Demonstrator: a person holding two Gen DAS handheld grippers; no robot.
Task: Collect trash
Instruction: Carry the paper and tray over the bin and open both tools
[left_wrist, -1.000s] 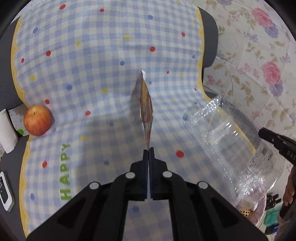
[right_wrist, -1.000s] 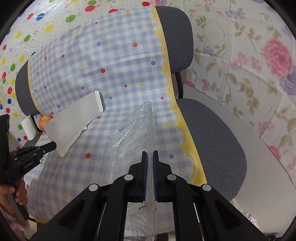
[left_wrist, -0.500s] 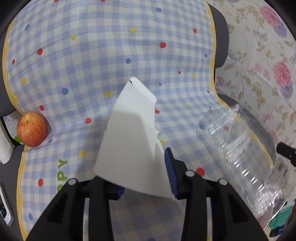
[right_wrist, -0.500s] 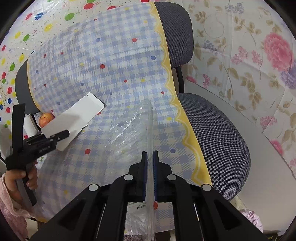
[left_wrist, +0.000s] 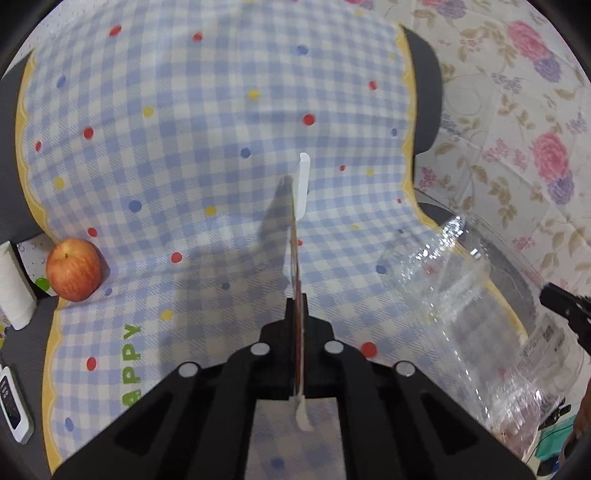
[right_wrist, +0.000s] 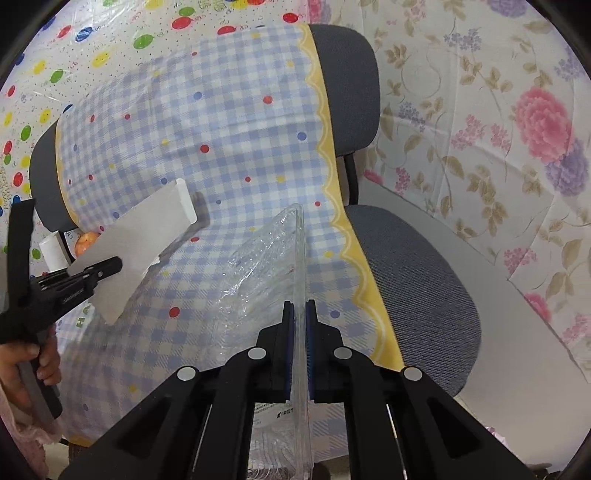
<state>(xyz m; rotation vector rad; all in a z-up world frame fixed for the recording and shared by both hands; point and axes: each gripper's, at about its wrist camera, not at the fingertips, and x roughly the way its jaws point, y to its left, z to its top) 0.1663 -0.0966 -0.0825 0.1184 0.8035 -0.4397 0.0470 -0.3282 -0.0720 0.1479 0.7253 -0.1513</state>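
My left gripper (left_wrist: 296, 301) is shut on a flattened cardboard carton (left_wrist: 300, 206), seen edge-on and held above the checked cloth (left_wrist: 184, 147). In the right wrist view the carton (right_wrist: 140, 243) shows its white face at the left gripper (right_wrist: 110, 266). My right gripper (right_wrist: 299, 310) is shut on the rim of a clear plastic container (right_wrist: 266, 266), held above the cloth. The container also shows at the right of the left wrist view (left_wrist: 480, 314), with the right gripper's fingertips (left_wrist: 554, 295) on it.
A red apple (left_wrist: 74, 269) lies at the cloth's left edge beside a white roll (left_wrist: 13, 288). A white remote (left_wrist: 13, 406) lies lower left. Grey office chairs (right_wrist: 417, 280) stand under the cloth (right_wrist: 221, 147). Floral sheeting (right_wrist: 498, 129) hangs to the right.
My left gripper was shut on the carton, opened with the carton lying flat across it half a second ago, and is shut on it edge-on again. The right gripper keeps its grip.
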